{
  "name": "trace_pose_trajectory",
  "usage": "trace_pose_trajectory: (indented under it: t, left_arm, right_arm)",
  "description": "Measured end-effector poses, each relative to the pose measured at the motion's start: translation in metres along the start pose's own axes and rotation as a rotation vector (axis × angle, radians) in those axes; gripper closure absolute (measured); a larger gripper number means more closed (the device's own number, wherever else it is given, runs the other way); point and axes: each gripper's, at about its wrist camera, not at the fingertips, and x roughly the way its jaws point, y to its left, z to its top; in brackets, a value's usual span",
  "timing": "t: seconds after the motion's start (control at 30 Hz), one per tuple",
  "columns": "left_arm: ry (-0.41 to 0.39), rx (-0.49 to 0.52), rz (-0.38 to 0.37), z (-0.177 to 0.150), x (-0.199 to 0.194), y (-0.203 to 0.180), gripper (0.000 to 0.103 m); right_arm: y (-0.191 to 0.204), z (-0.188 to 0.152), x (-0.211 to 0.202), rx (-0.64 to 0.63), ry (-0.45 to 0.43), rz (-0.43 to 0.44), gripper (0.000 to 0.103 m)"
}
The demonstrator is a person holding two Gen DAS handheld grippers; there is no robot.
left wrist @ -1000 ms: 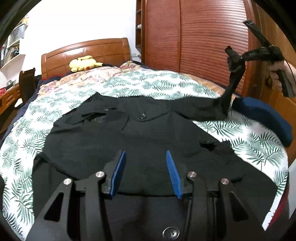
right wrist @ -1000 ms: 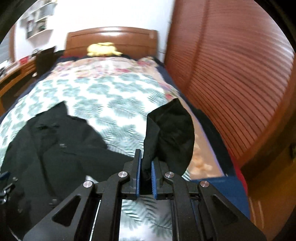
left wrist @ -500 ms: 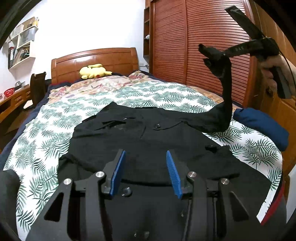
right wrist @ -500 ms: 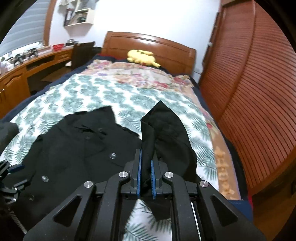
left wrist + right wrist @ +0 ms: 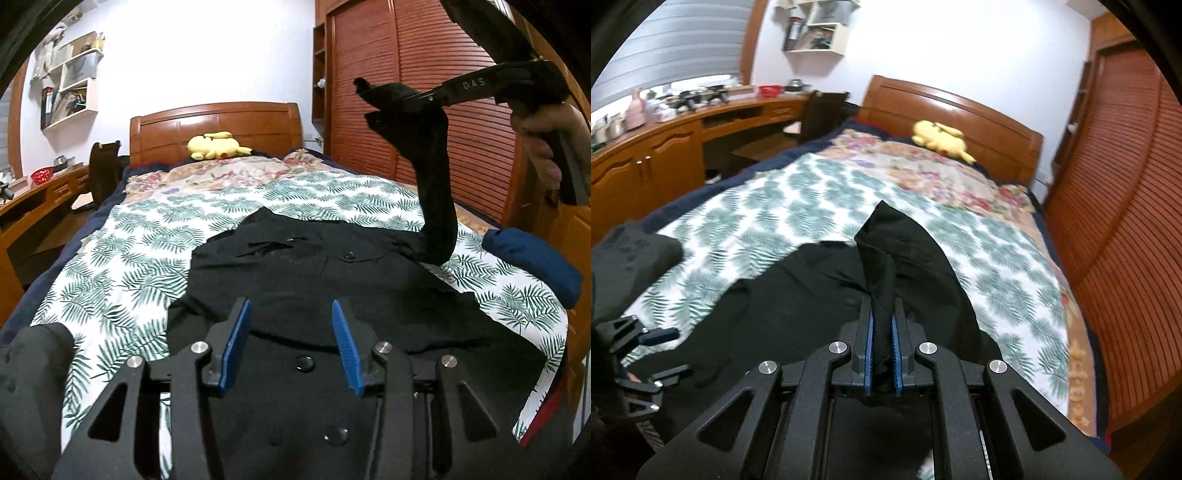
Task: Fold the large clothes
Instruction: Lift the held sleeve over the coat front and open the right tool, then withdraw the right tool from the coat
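A large black buttoned coat (image 5: pixel 314 280) lies spread on the bed's leaf-print cover; it also shows in the right wrist view (image 5: pixel 798 295). My right gripper (image 5: pixel 882 350) is shut on the coat's black sleeve (image 5: pixel 897 258) and holds it up high above the coat's right side. In the left wrist view the right gripper (image 5: pixel 369 99) and the hanging sleeve (image 5: pixel 432 192) show at upper right. My left gripper (image 5: pixel 290 332) is open and empty, low over the coat's near part; it shows in the right wrist view (image 5: pixel 661 350) at lower left.
A yellow plush toy (image 5: pixel 216 146) lies by the wooden headboard (image 5: pixel 214 122). A dark blue cushion (image 5: pixel 532 258) sits at the bed's right edge beside the slatted wardrobe doors (image 5: pixel 443 110). A wooden desk (image 5: pixel 683 136) and chair stand left of the bed.
My right gripper has lifted the sleeve higher and swung it leftward over the coat. My left gripper has stayed open over the coat's near part, its view tilting up.
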Motion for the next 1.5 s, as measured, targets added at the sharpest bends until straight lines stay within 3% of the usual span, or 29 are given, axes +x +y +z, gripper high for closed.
trace_pose_trajectory:
  t: [0.33,0.53,0.87,1.03,1.1,1.13,1.17,1.23,1.5]
  left_arm:
    - [-0.023,-0.035,0.052,-0.005,-0.017,0.028,0.059]
    - [0.022,-0.062,0.097,-0.027,-0.017,0.051,0.059]
    - [0.03,-0.117,0.12,-0.038,-0.023,0.079,0.059]
    - [0.03,-0.142,0.109,-0.039,-0.024,0.084,0.059]
    - [0.031,-0.14,0.106,-0.039,-0.023,0.083,0.059]
    - [0.032,-0.14,0.105,-0.039,-0.023,0.082,0.059]
    - [0.034,-0.138,0.102,-0.039,-0.022,0.081,0.059]
    - [0.037,-0.131,0.096,-0.039,-0.02,0.078,0.059]
    - [0.068,-0.101,0.061,-0.041,-0.009,0.062,0.059]
  right_arm:
    - [0.075,-0.002,-0.008,-0.052,-0.052,0.154,0.098]
    - [0.119,-0.023,-0.007,-0.081,-0.035,0.248,0.098]
    - [0.147,-0.066,0.003,-0.051,0.044,0.349,0.097]
    - [0.153,-0.081,0.004,-0.028,0.074,0.347,0.094]
    - [0.153,-0.087,0.004,-0.018,0.09,0.35,0.091]
    - [0.153,-0.089,0.006,-0.021,0.104,0.347,0.084]
    - [0.153,-0.091,0.006,-0.02,0.111,0.349,0.065]
    - [0.151,-0.095,0.005,-0.008,0.109,0.354,0.051]
    - [0.137,-0.114,0.007,-0.002,0.114,0.308,0.05]
